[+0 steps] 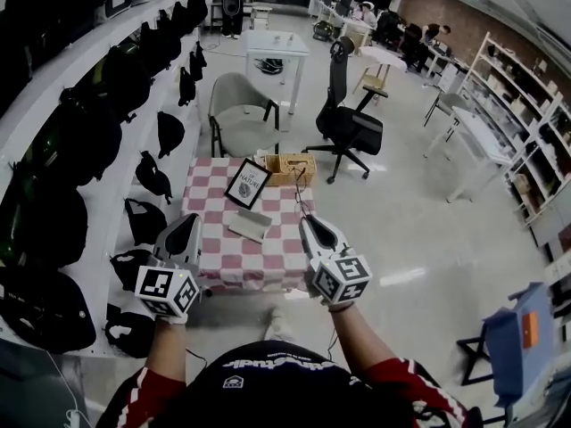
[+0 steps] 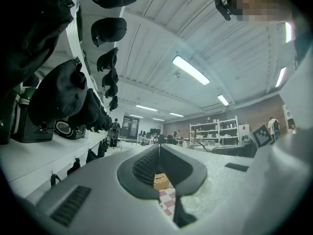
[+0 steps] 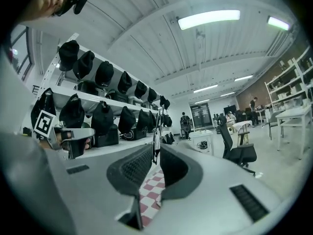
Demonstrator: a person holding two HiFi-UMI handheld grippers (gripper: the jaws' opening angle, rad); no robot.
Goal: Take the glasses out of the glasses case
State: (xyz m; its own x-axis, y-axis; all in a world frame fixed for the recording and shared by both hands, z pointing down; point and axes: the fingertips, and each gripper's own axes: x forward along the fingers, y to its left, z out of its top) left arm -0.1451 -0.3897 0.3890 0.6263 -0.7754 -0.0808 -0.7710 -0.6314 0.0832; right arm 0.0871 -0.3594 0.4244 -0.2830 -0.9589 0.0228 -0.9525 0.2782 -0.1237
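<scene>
Right gripper [image 1: 306, 223] pinching glasses [image 3: 155, 131] by thin dark frame, lifting them over checkered table [image 1: 234, 264]. Glasses case [image 1: 249, 226] lying on table. Left gripper [image 1: 189, 222] hovering, jaws closed, empty.

text | framed sign [image 1: 247, 184] on checked table | "NATURE" legible, remaining print too small

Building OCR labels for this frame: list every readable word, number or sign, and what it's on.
"NATURE": on the framed sign standing on the checked table; the short line above it and the emblem below are too small to read.
Print across the back of the person's shirt: stylised and blurred, not readable.
Marker cubes: black-and-white square patterns only, no letters or numbers.
Nothing else is legible in either gripper view.
</scene>
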